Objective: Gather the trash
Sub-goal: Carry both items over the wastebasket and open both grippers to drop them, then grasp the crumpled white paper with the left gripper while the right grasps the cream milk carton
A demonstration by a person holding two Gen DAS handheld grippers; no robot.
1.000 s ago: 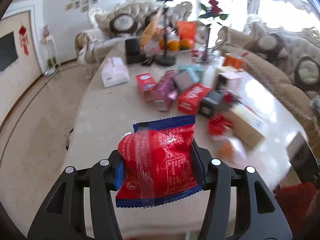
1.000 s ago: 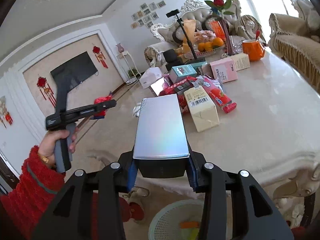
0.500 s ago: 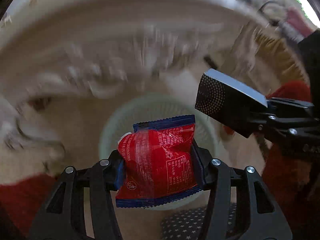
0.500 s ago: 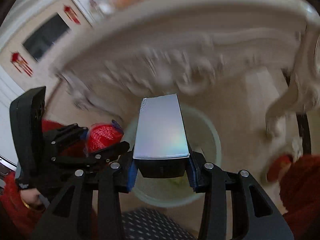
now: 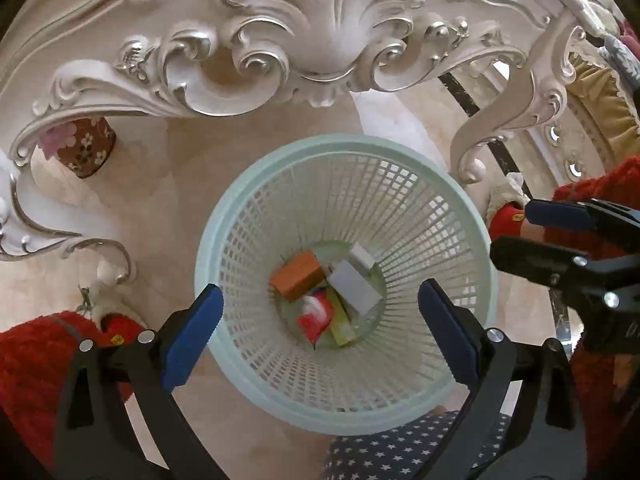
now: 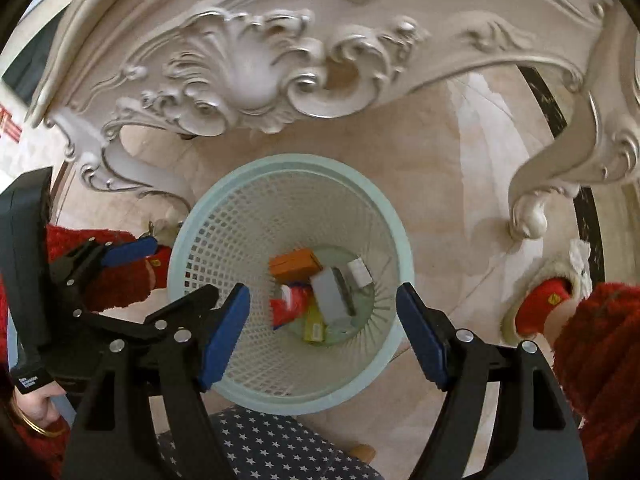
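Both grippers point down over the pale green mesh trash basket (image 5: pixel 472 216) on the floor under the carved white table apron (image 5: pixel 320 20). Left gripper (image 5: pixel 320 328) jaws opening, nothing between them; right gripper (image 6: pixel 322 328) jaws opening too, also empty. Inside the basket bottom: red snack packet (image 5: pixel 316 316), silver-grey box (image 5: pixel 354 286), orange box (image 5: pixel 298 274), yellow-green carton (image 5: pixel 342 322), small white box (image 5: pixel 362 256), all piled touching. Star-print fabric (image 6: pixel 276 440) at lower edge
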